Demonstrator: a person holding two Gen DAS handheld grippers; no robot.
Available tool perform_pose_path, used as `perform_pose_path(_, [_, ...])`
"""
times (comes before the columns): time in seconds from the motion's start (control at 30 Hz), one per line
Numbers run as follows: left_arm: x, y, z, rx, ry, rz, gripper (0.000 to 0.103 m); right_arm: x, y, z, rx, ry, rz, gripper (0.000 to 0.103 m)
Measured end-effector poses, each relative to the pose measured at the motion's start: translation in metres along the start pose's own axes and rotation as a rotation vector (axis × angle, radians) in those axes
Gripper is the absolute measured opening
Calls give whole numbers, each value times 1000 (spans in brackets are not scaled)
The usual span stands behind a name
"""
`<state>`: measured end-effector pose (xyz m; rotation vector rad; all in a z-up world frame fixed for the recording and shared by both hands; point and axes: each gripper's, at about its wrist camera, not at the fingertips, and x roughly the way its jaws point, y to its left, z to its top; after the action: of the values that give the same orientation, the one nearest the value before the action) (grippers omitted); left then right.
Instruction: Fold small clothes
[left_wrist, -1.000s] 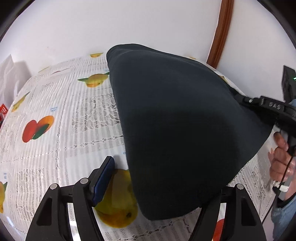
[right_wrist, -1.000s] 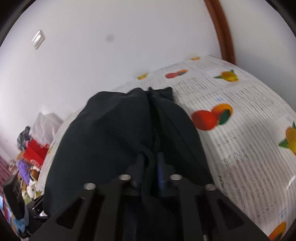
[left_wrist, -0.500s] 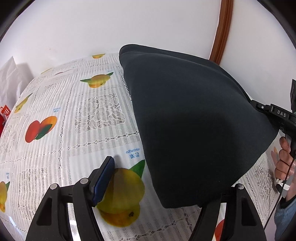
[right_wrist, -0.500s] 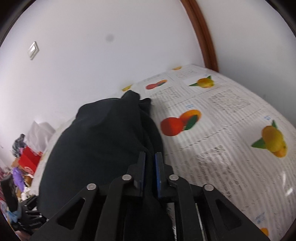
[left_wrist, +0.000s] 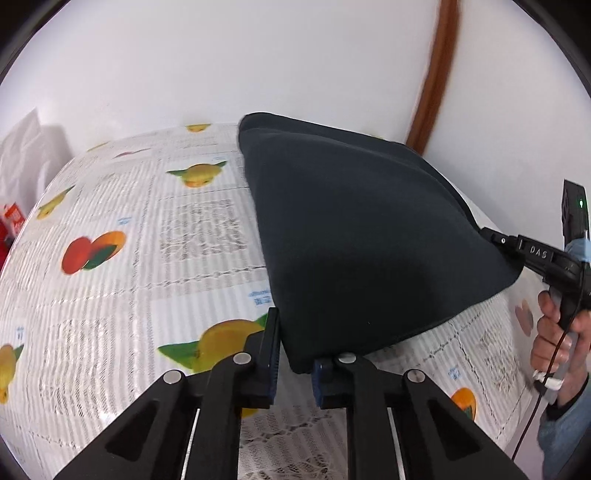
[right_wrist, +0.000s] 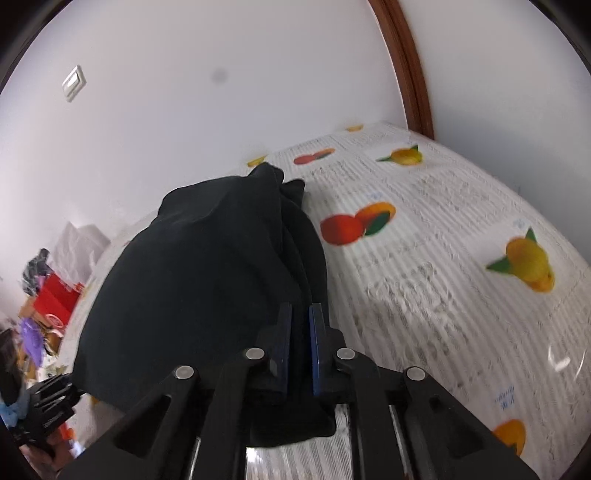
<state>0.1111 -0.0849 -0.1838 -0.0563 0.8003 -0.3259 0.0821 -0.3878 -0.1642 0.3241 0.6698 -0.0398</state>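
Note:
A dark navy garment (left_wrist: 362, 236) is held up off the fruit-print tablecloth (left_wrist: 155, 266), stretched between both grippers. My left gripper (left_wrist: 293, 363) has its jaws closed down on the garment's near bottom corner. In the left wrist view the right gripper (left_wrist: 517, 247) holds the far right corner. In the right wrist view my right gripper (right_wrist: 300, 350) is shut on a bunched edge of the garment (right_wrist: 207, 273), which drapes away to the left.
A white wall and a brown door frame (left_wrist: 432, 81) stand behind the table. Red boxes and clutter (right_wrist: 51, 295) lie off the table's left end. The person's hand (left_wrist: 557, 336) holds the right gripper's handle.
My left gripper's jaws have closed from wide open onto the garment's corner. The garment has shifted right and up. The right gripper has swung right, showing more tablecloth.

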Motion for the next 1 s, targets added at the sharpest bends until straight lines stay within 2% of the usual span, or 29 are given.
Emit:
perform_pose_path(0.2, [-21, 31, -3, -81, -19, 61, 13, 21, 35, 9, -40, 0, 33, 7])
perform_pose_path(0.33, [-30, 54, -10, -111, -17, 115, 13, 41, 62, 14, -52, 18, 89, 7])
perform_pose_path(0.43, [-34, 61, -17, -110, 2, 122, 13, 37, 74, 15, -65, 17, 130, 7])
perform_pose_path(0.5, [-33, 60, -21, -93, 13, 130, 15, 24, 75, 12, -105, -22, 139, 7])
perform_pose_path(0.57, [-32, 60, -23, -92, 15, 138, 16, 19, 69, 7, -124, -24, 132, 6])
perform_pose_path(0.6, [-32, 60, -24, -99, 14, 137, 16, 19, 65, 4, -124, -8, 109, 1])
perform_pose_path(0.7, [-32, 64, -22, -117, 19, 118, 17, 22, 47, -1, -116, 38, 16, 1])
perform_pose_path(0.83, [-30, 66, -22, -96, 49, 123, 35, -2, 38, 5, -62, 17, 53, 5])
perform_pose_path(0.93, [-39, 61, -28, -76, 53, 104, 40, -16, 60, 6, -125, -17, 81, 6])
perform_pose_path(1.0, [-50, 60, -32, -69, 39, 78, 42, -18, 82, 3, -188, -23, 106, 9])
